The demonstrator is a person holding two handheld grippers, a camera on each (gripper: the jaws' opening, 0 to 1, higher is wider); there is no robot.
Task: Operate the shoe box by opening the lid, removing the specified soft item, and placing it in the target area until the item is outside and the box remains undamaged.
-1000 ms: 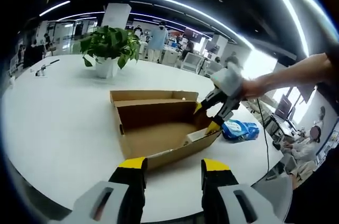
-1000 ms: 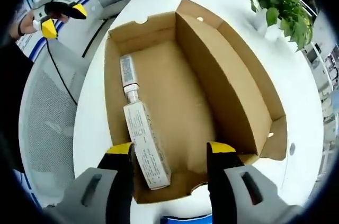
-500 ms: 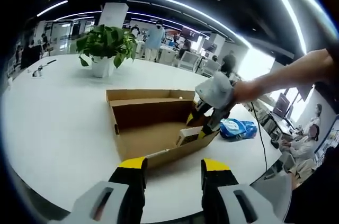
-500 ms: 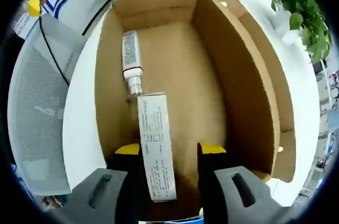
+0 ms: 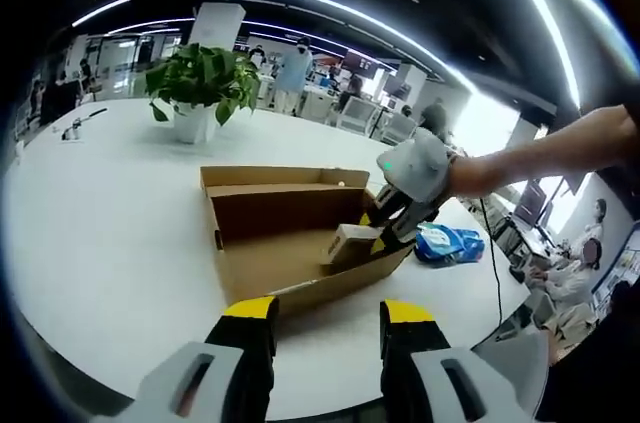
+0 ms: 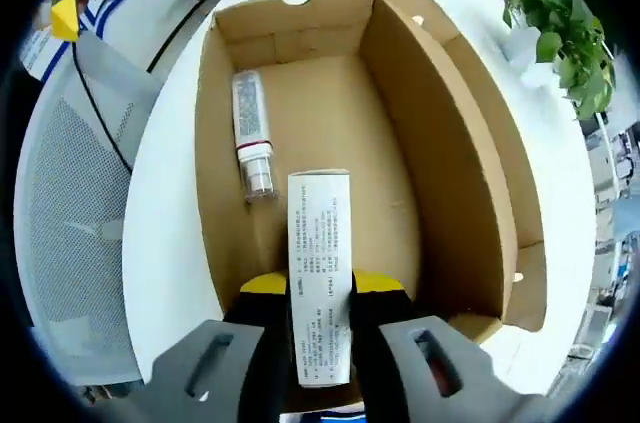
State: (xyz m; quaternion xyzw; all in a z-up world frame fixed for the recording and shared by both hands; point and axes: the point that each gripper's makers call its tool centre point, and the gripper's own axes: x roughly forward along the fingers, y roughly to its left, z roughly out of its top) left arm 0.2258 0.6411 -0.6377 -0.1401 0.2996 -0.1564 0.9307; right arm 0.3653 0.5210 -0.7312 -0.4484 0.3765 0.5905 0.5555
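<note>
Open-plan office, white round bench (image 5: 110, 213), potted plant (image 5: 200, 88) at far side. Cardboard shoe box (image 5: 290, 233) on bench, lid already folded back. Right claw (image 6: 320, 288) clenched on a long white carton (image 6: 322, 273), printed label up; jaws tight against both long sides. Carton now lifted off box floor and swung toward middle, compared with half a second ago when flat against the side wall and barely pinched. Left gripper view confirms: right claw (image 5: 385, 228) over near corner of box, carton (image 5: 345, 243) raised to about rim level, tilted. Small tube (image 6: 250, 133) with white cap lying on box floor near the wall, untouched. Blue pack (image 5: 450, 243) on bench just beyond box. Left claw (image 5: 325, 318) released, jaws apart, hovering well clear of box. Meaning for task: grip secured, extraction underway, carton not yet outside. Next likely lift clear of rim, avoiding box wall, then set down on bench.
</note>
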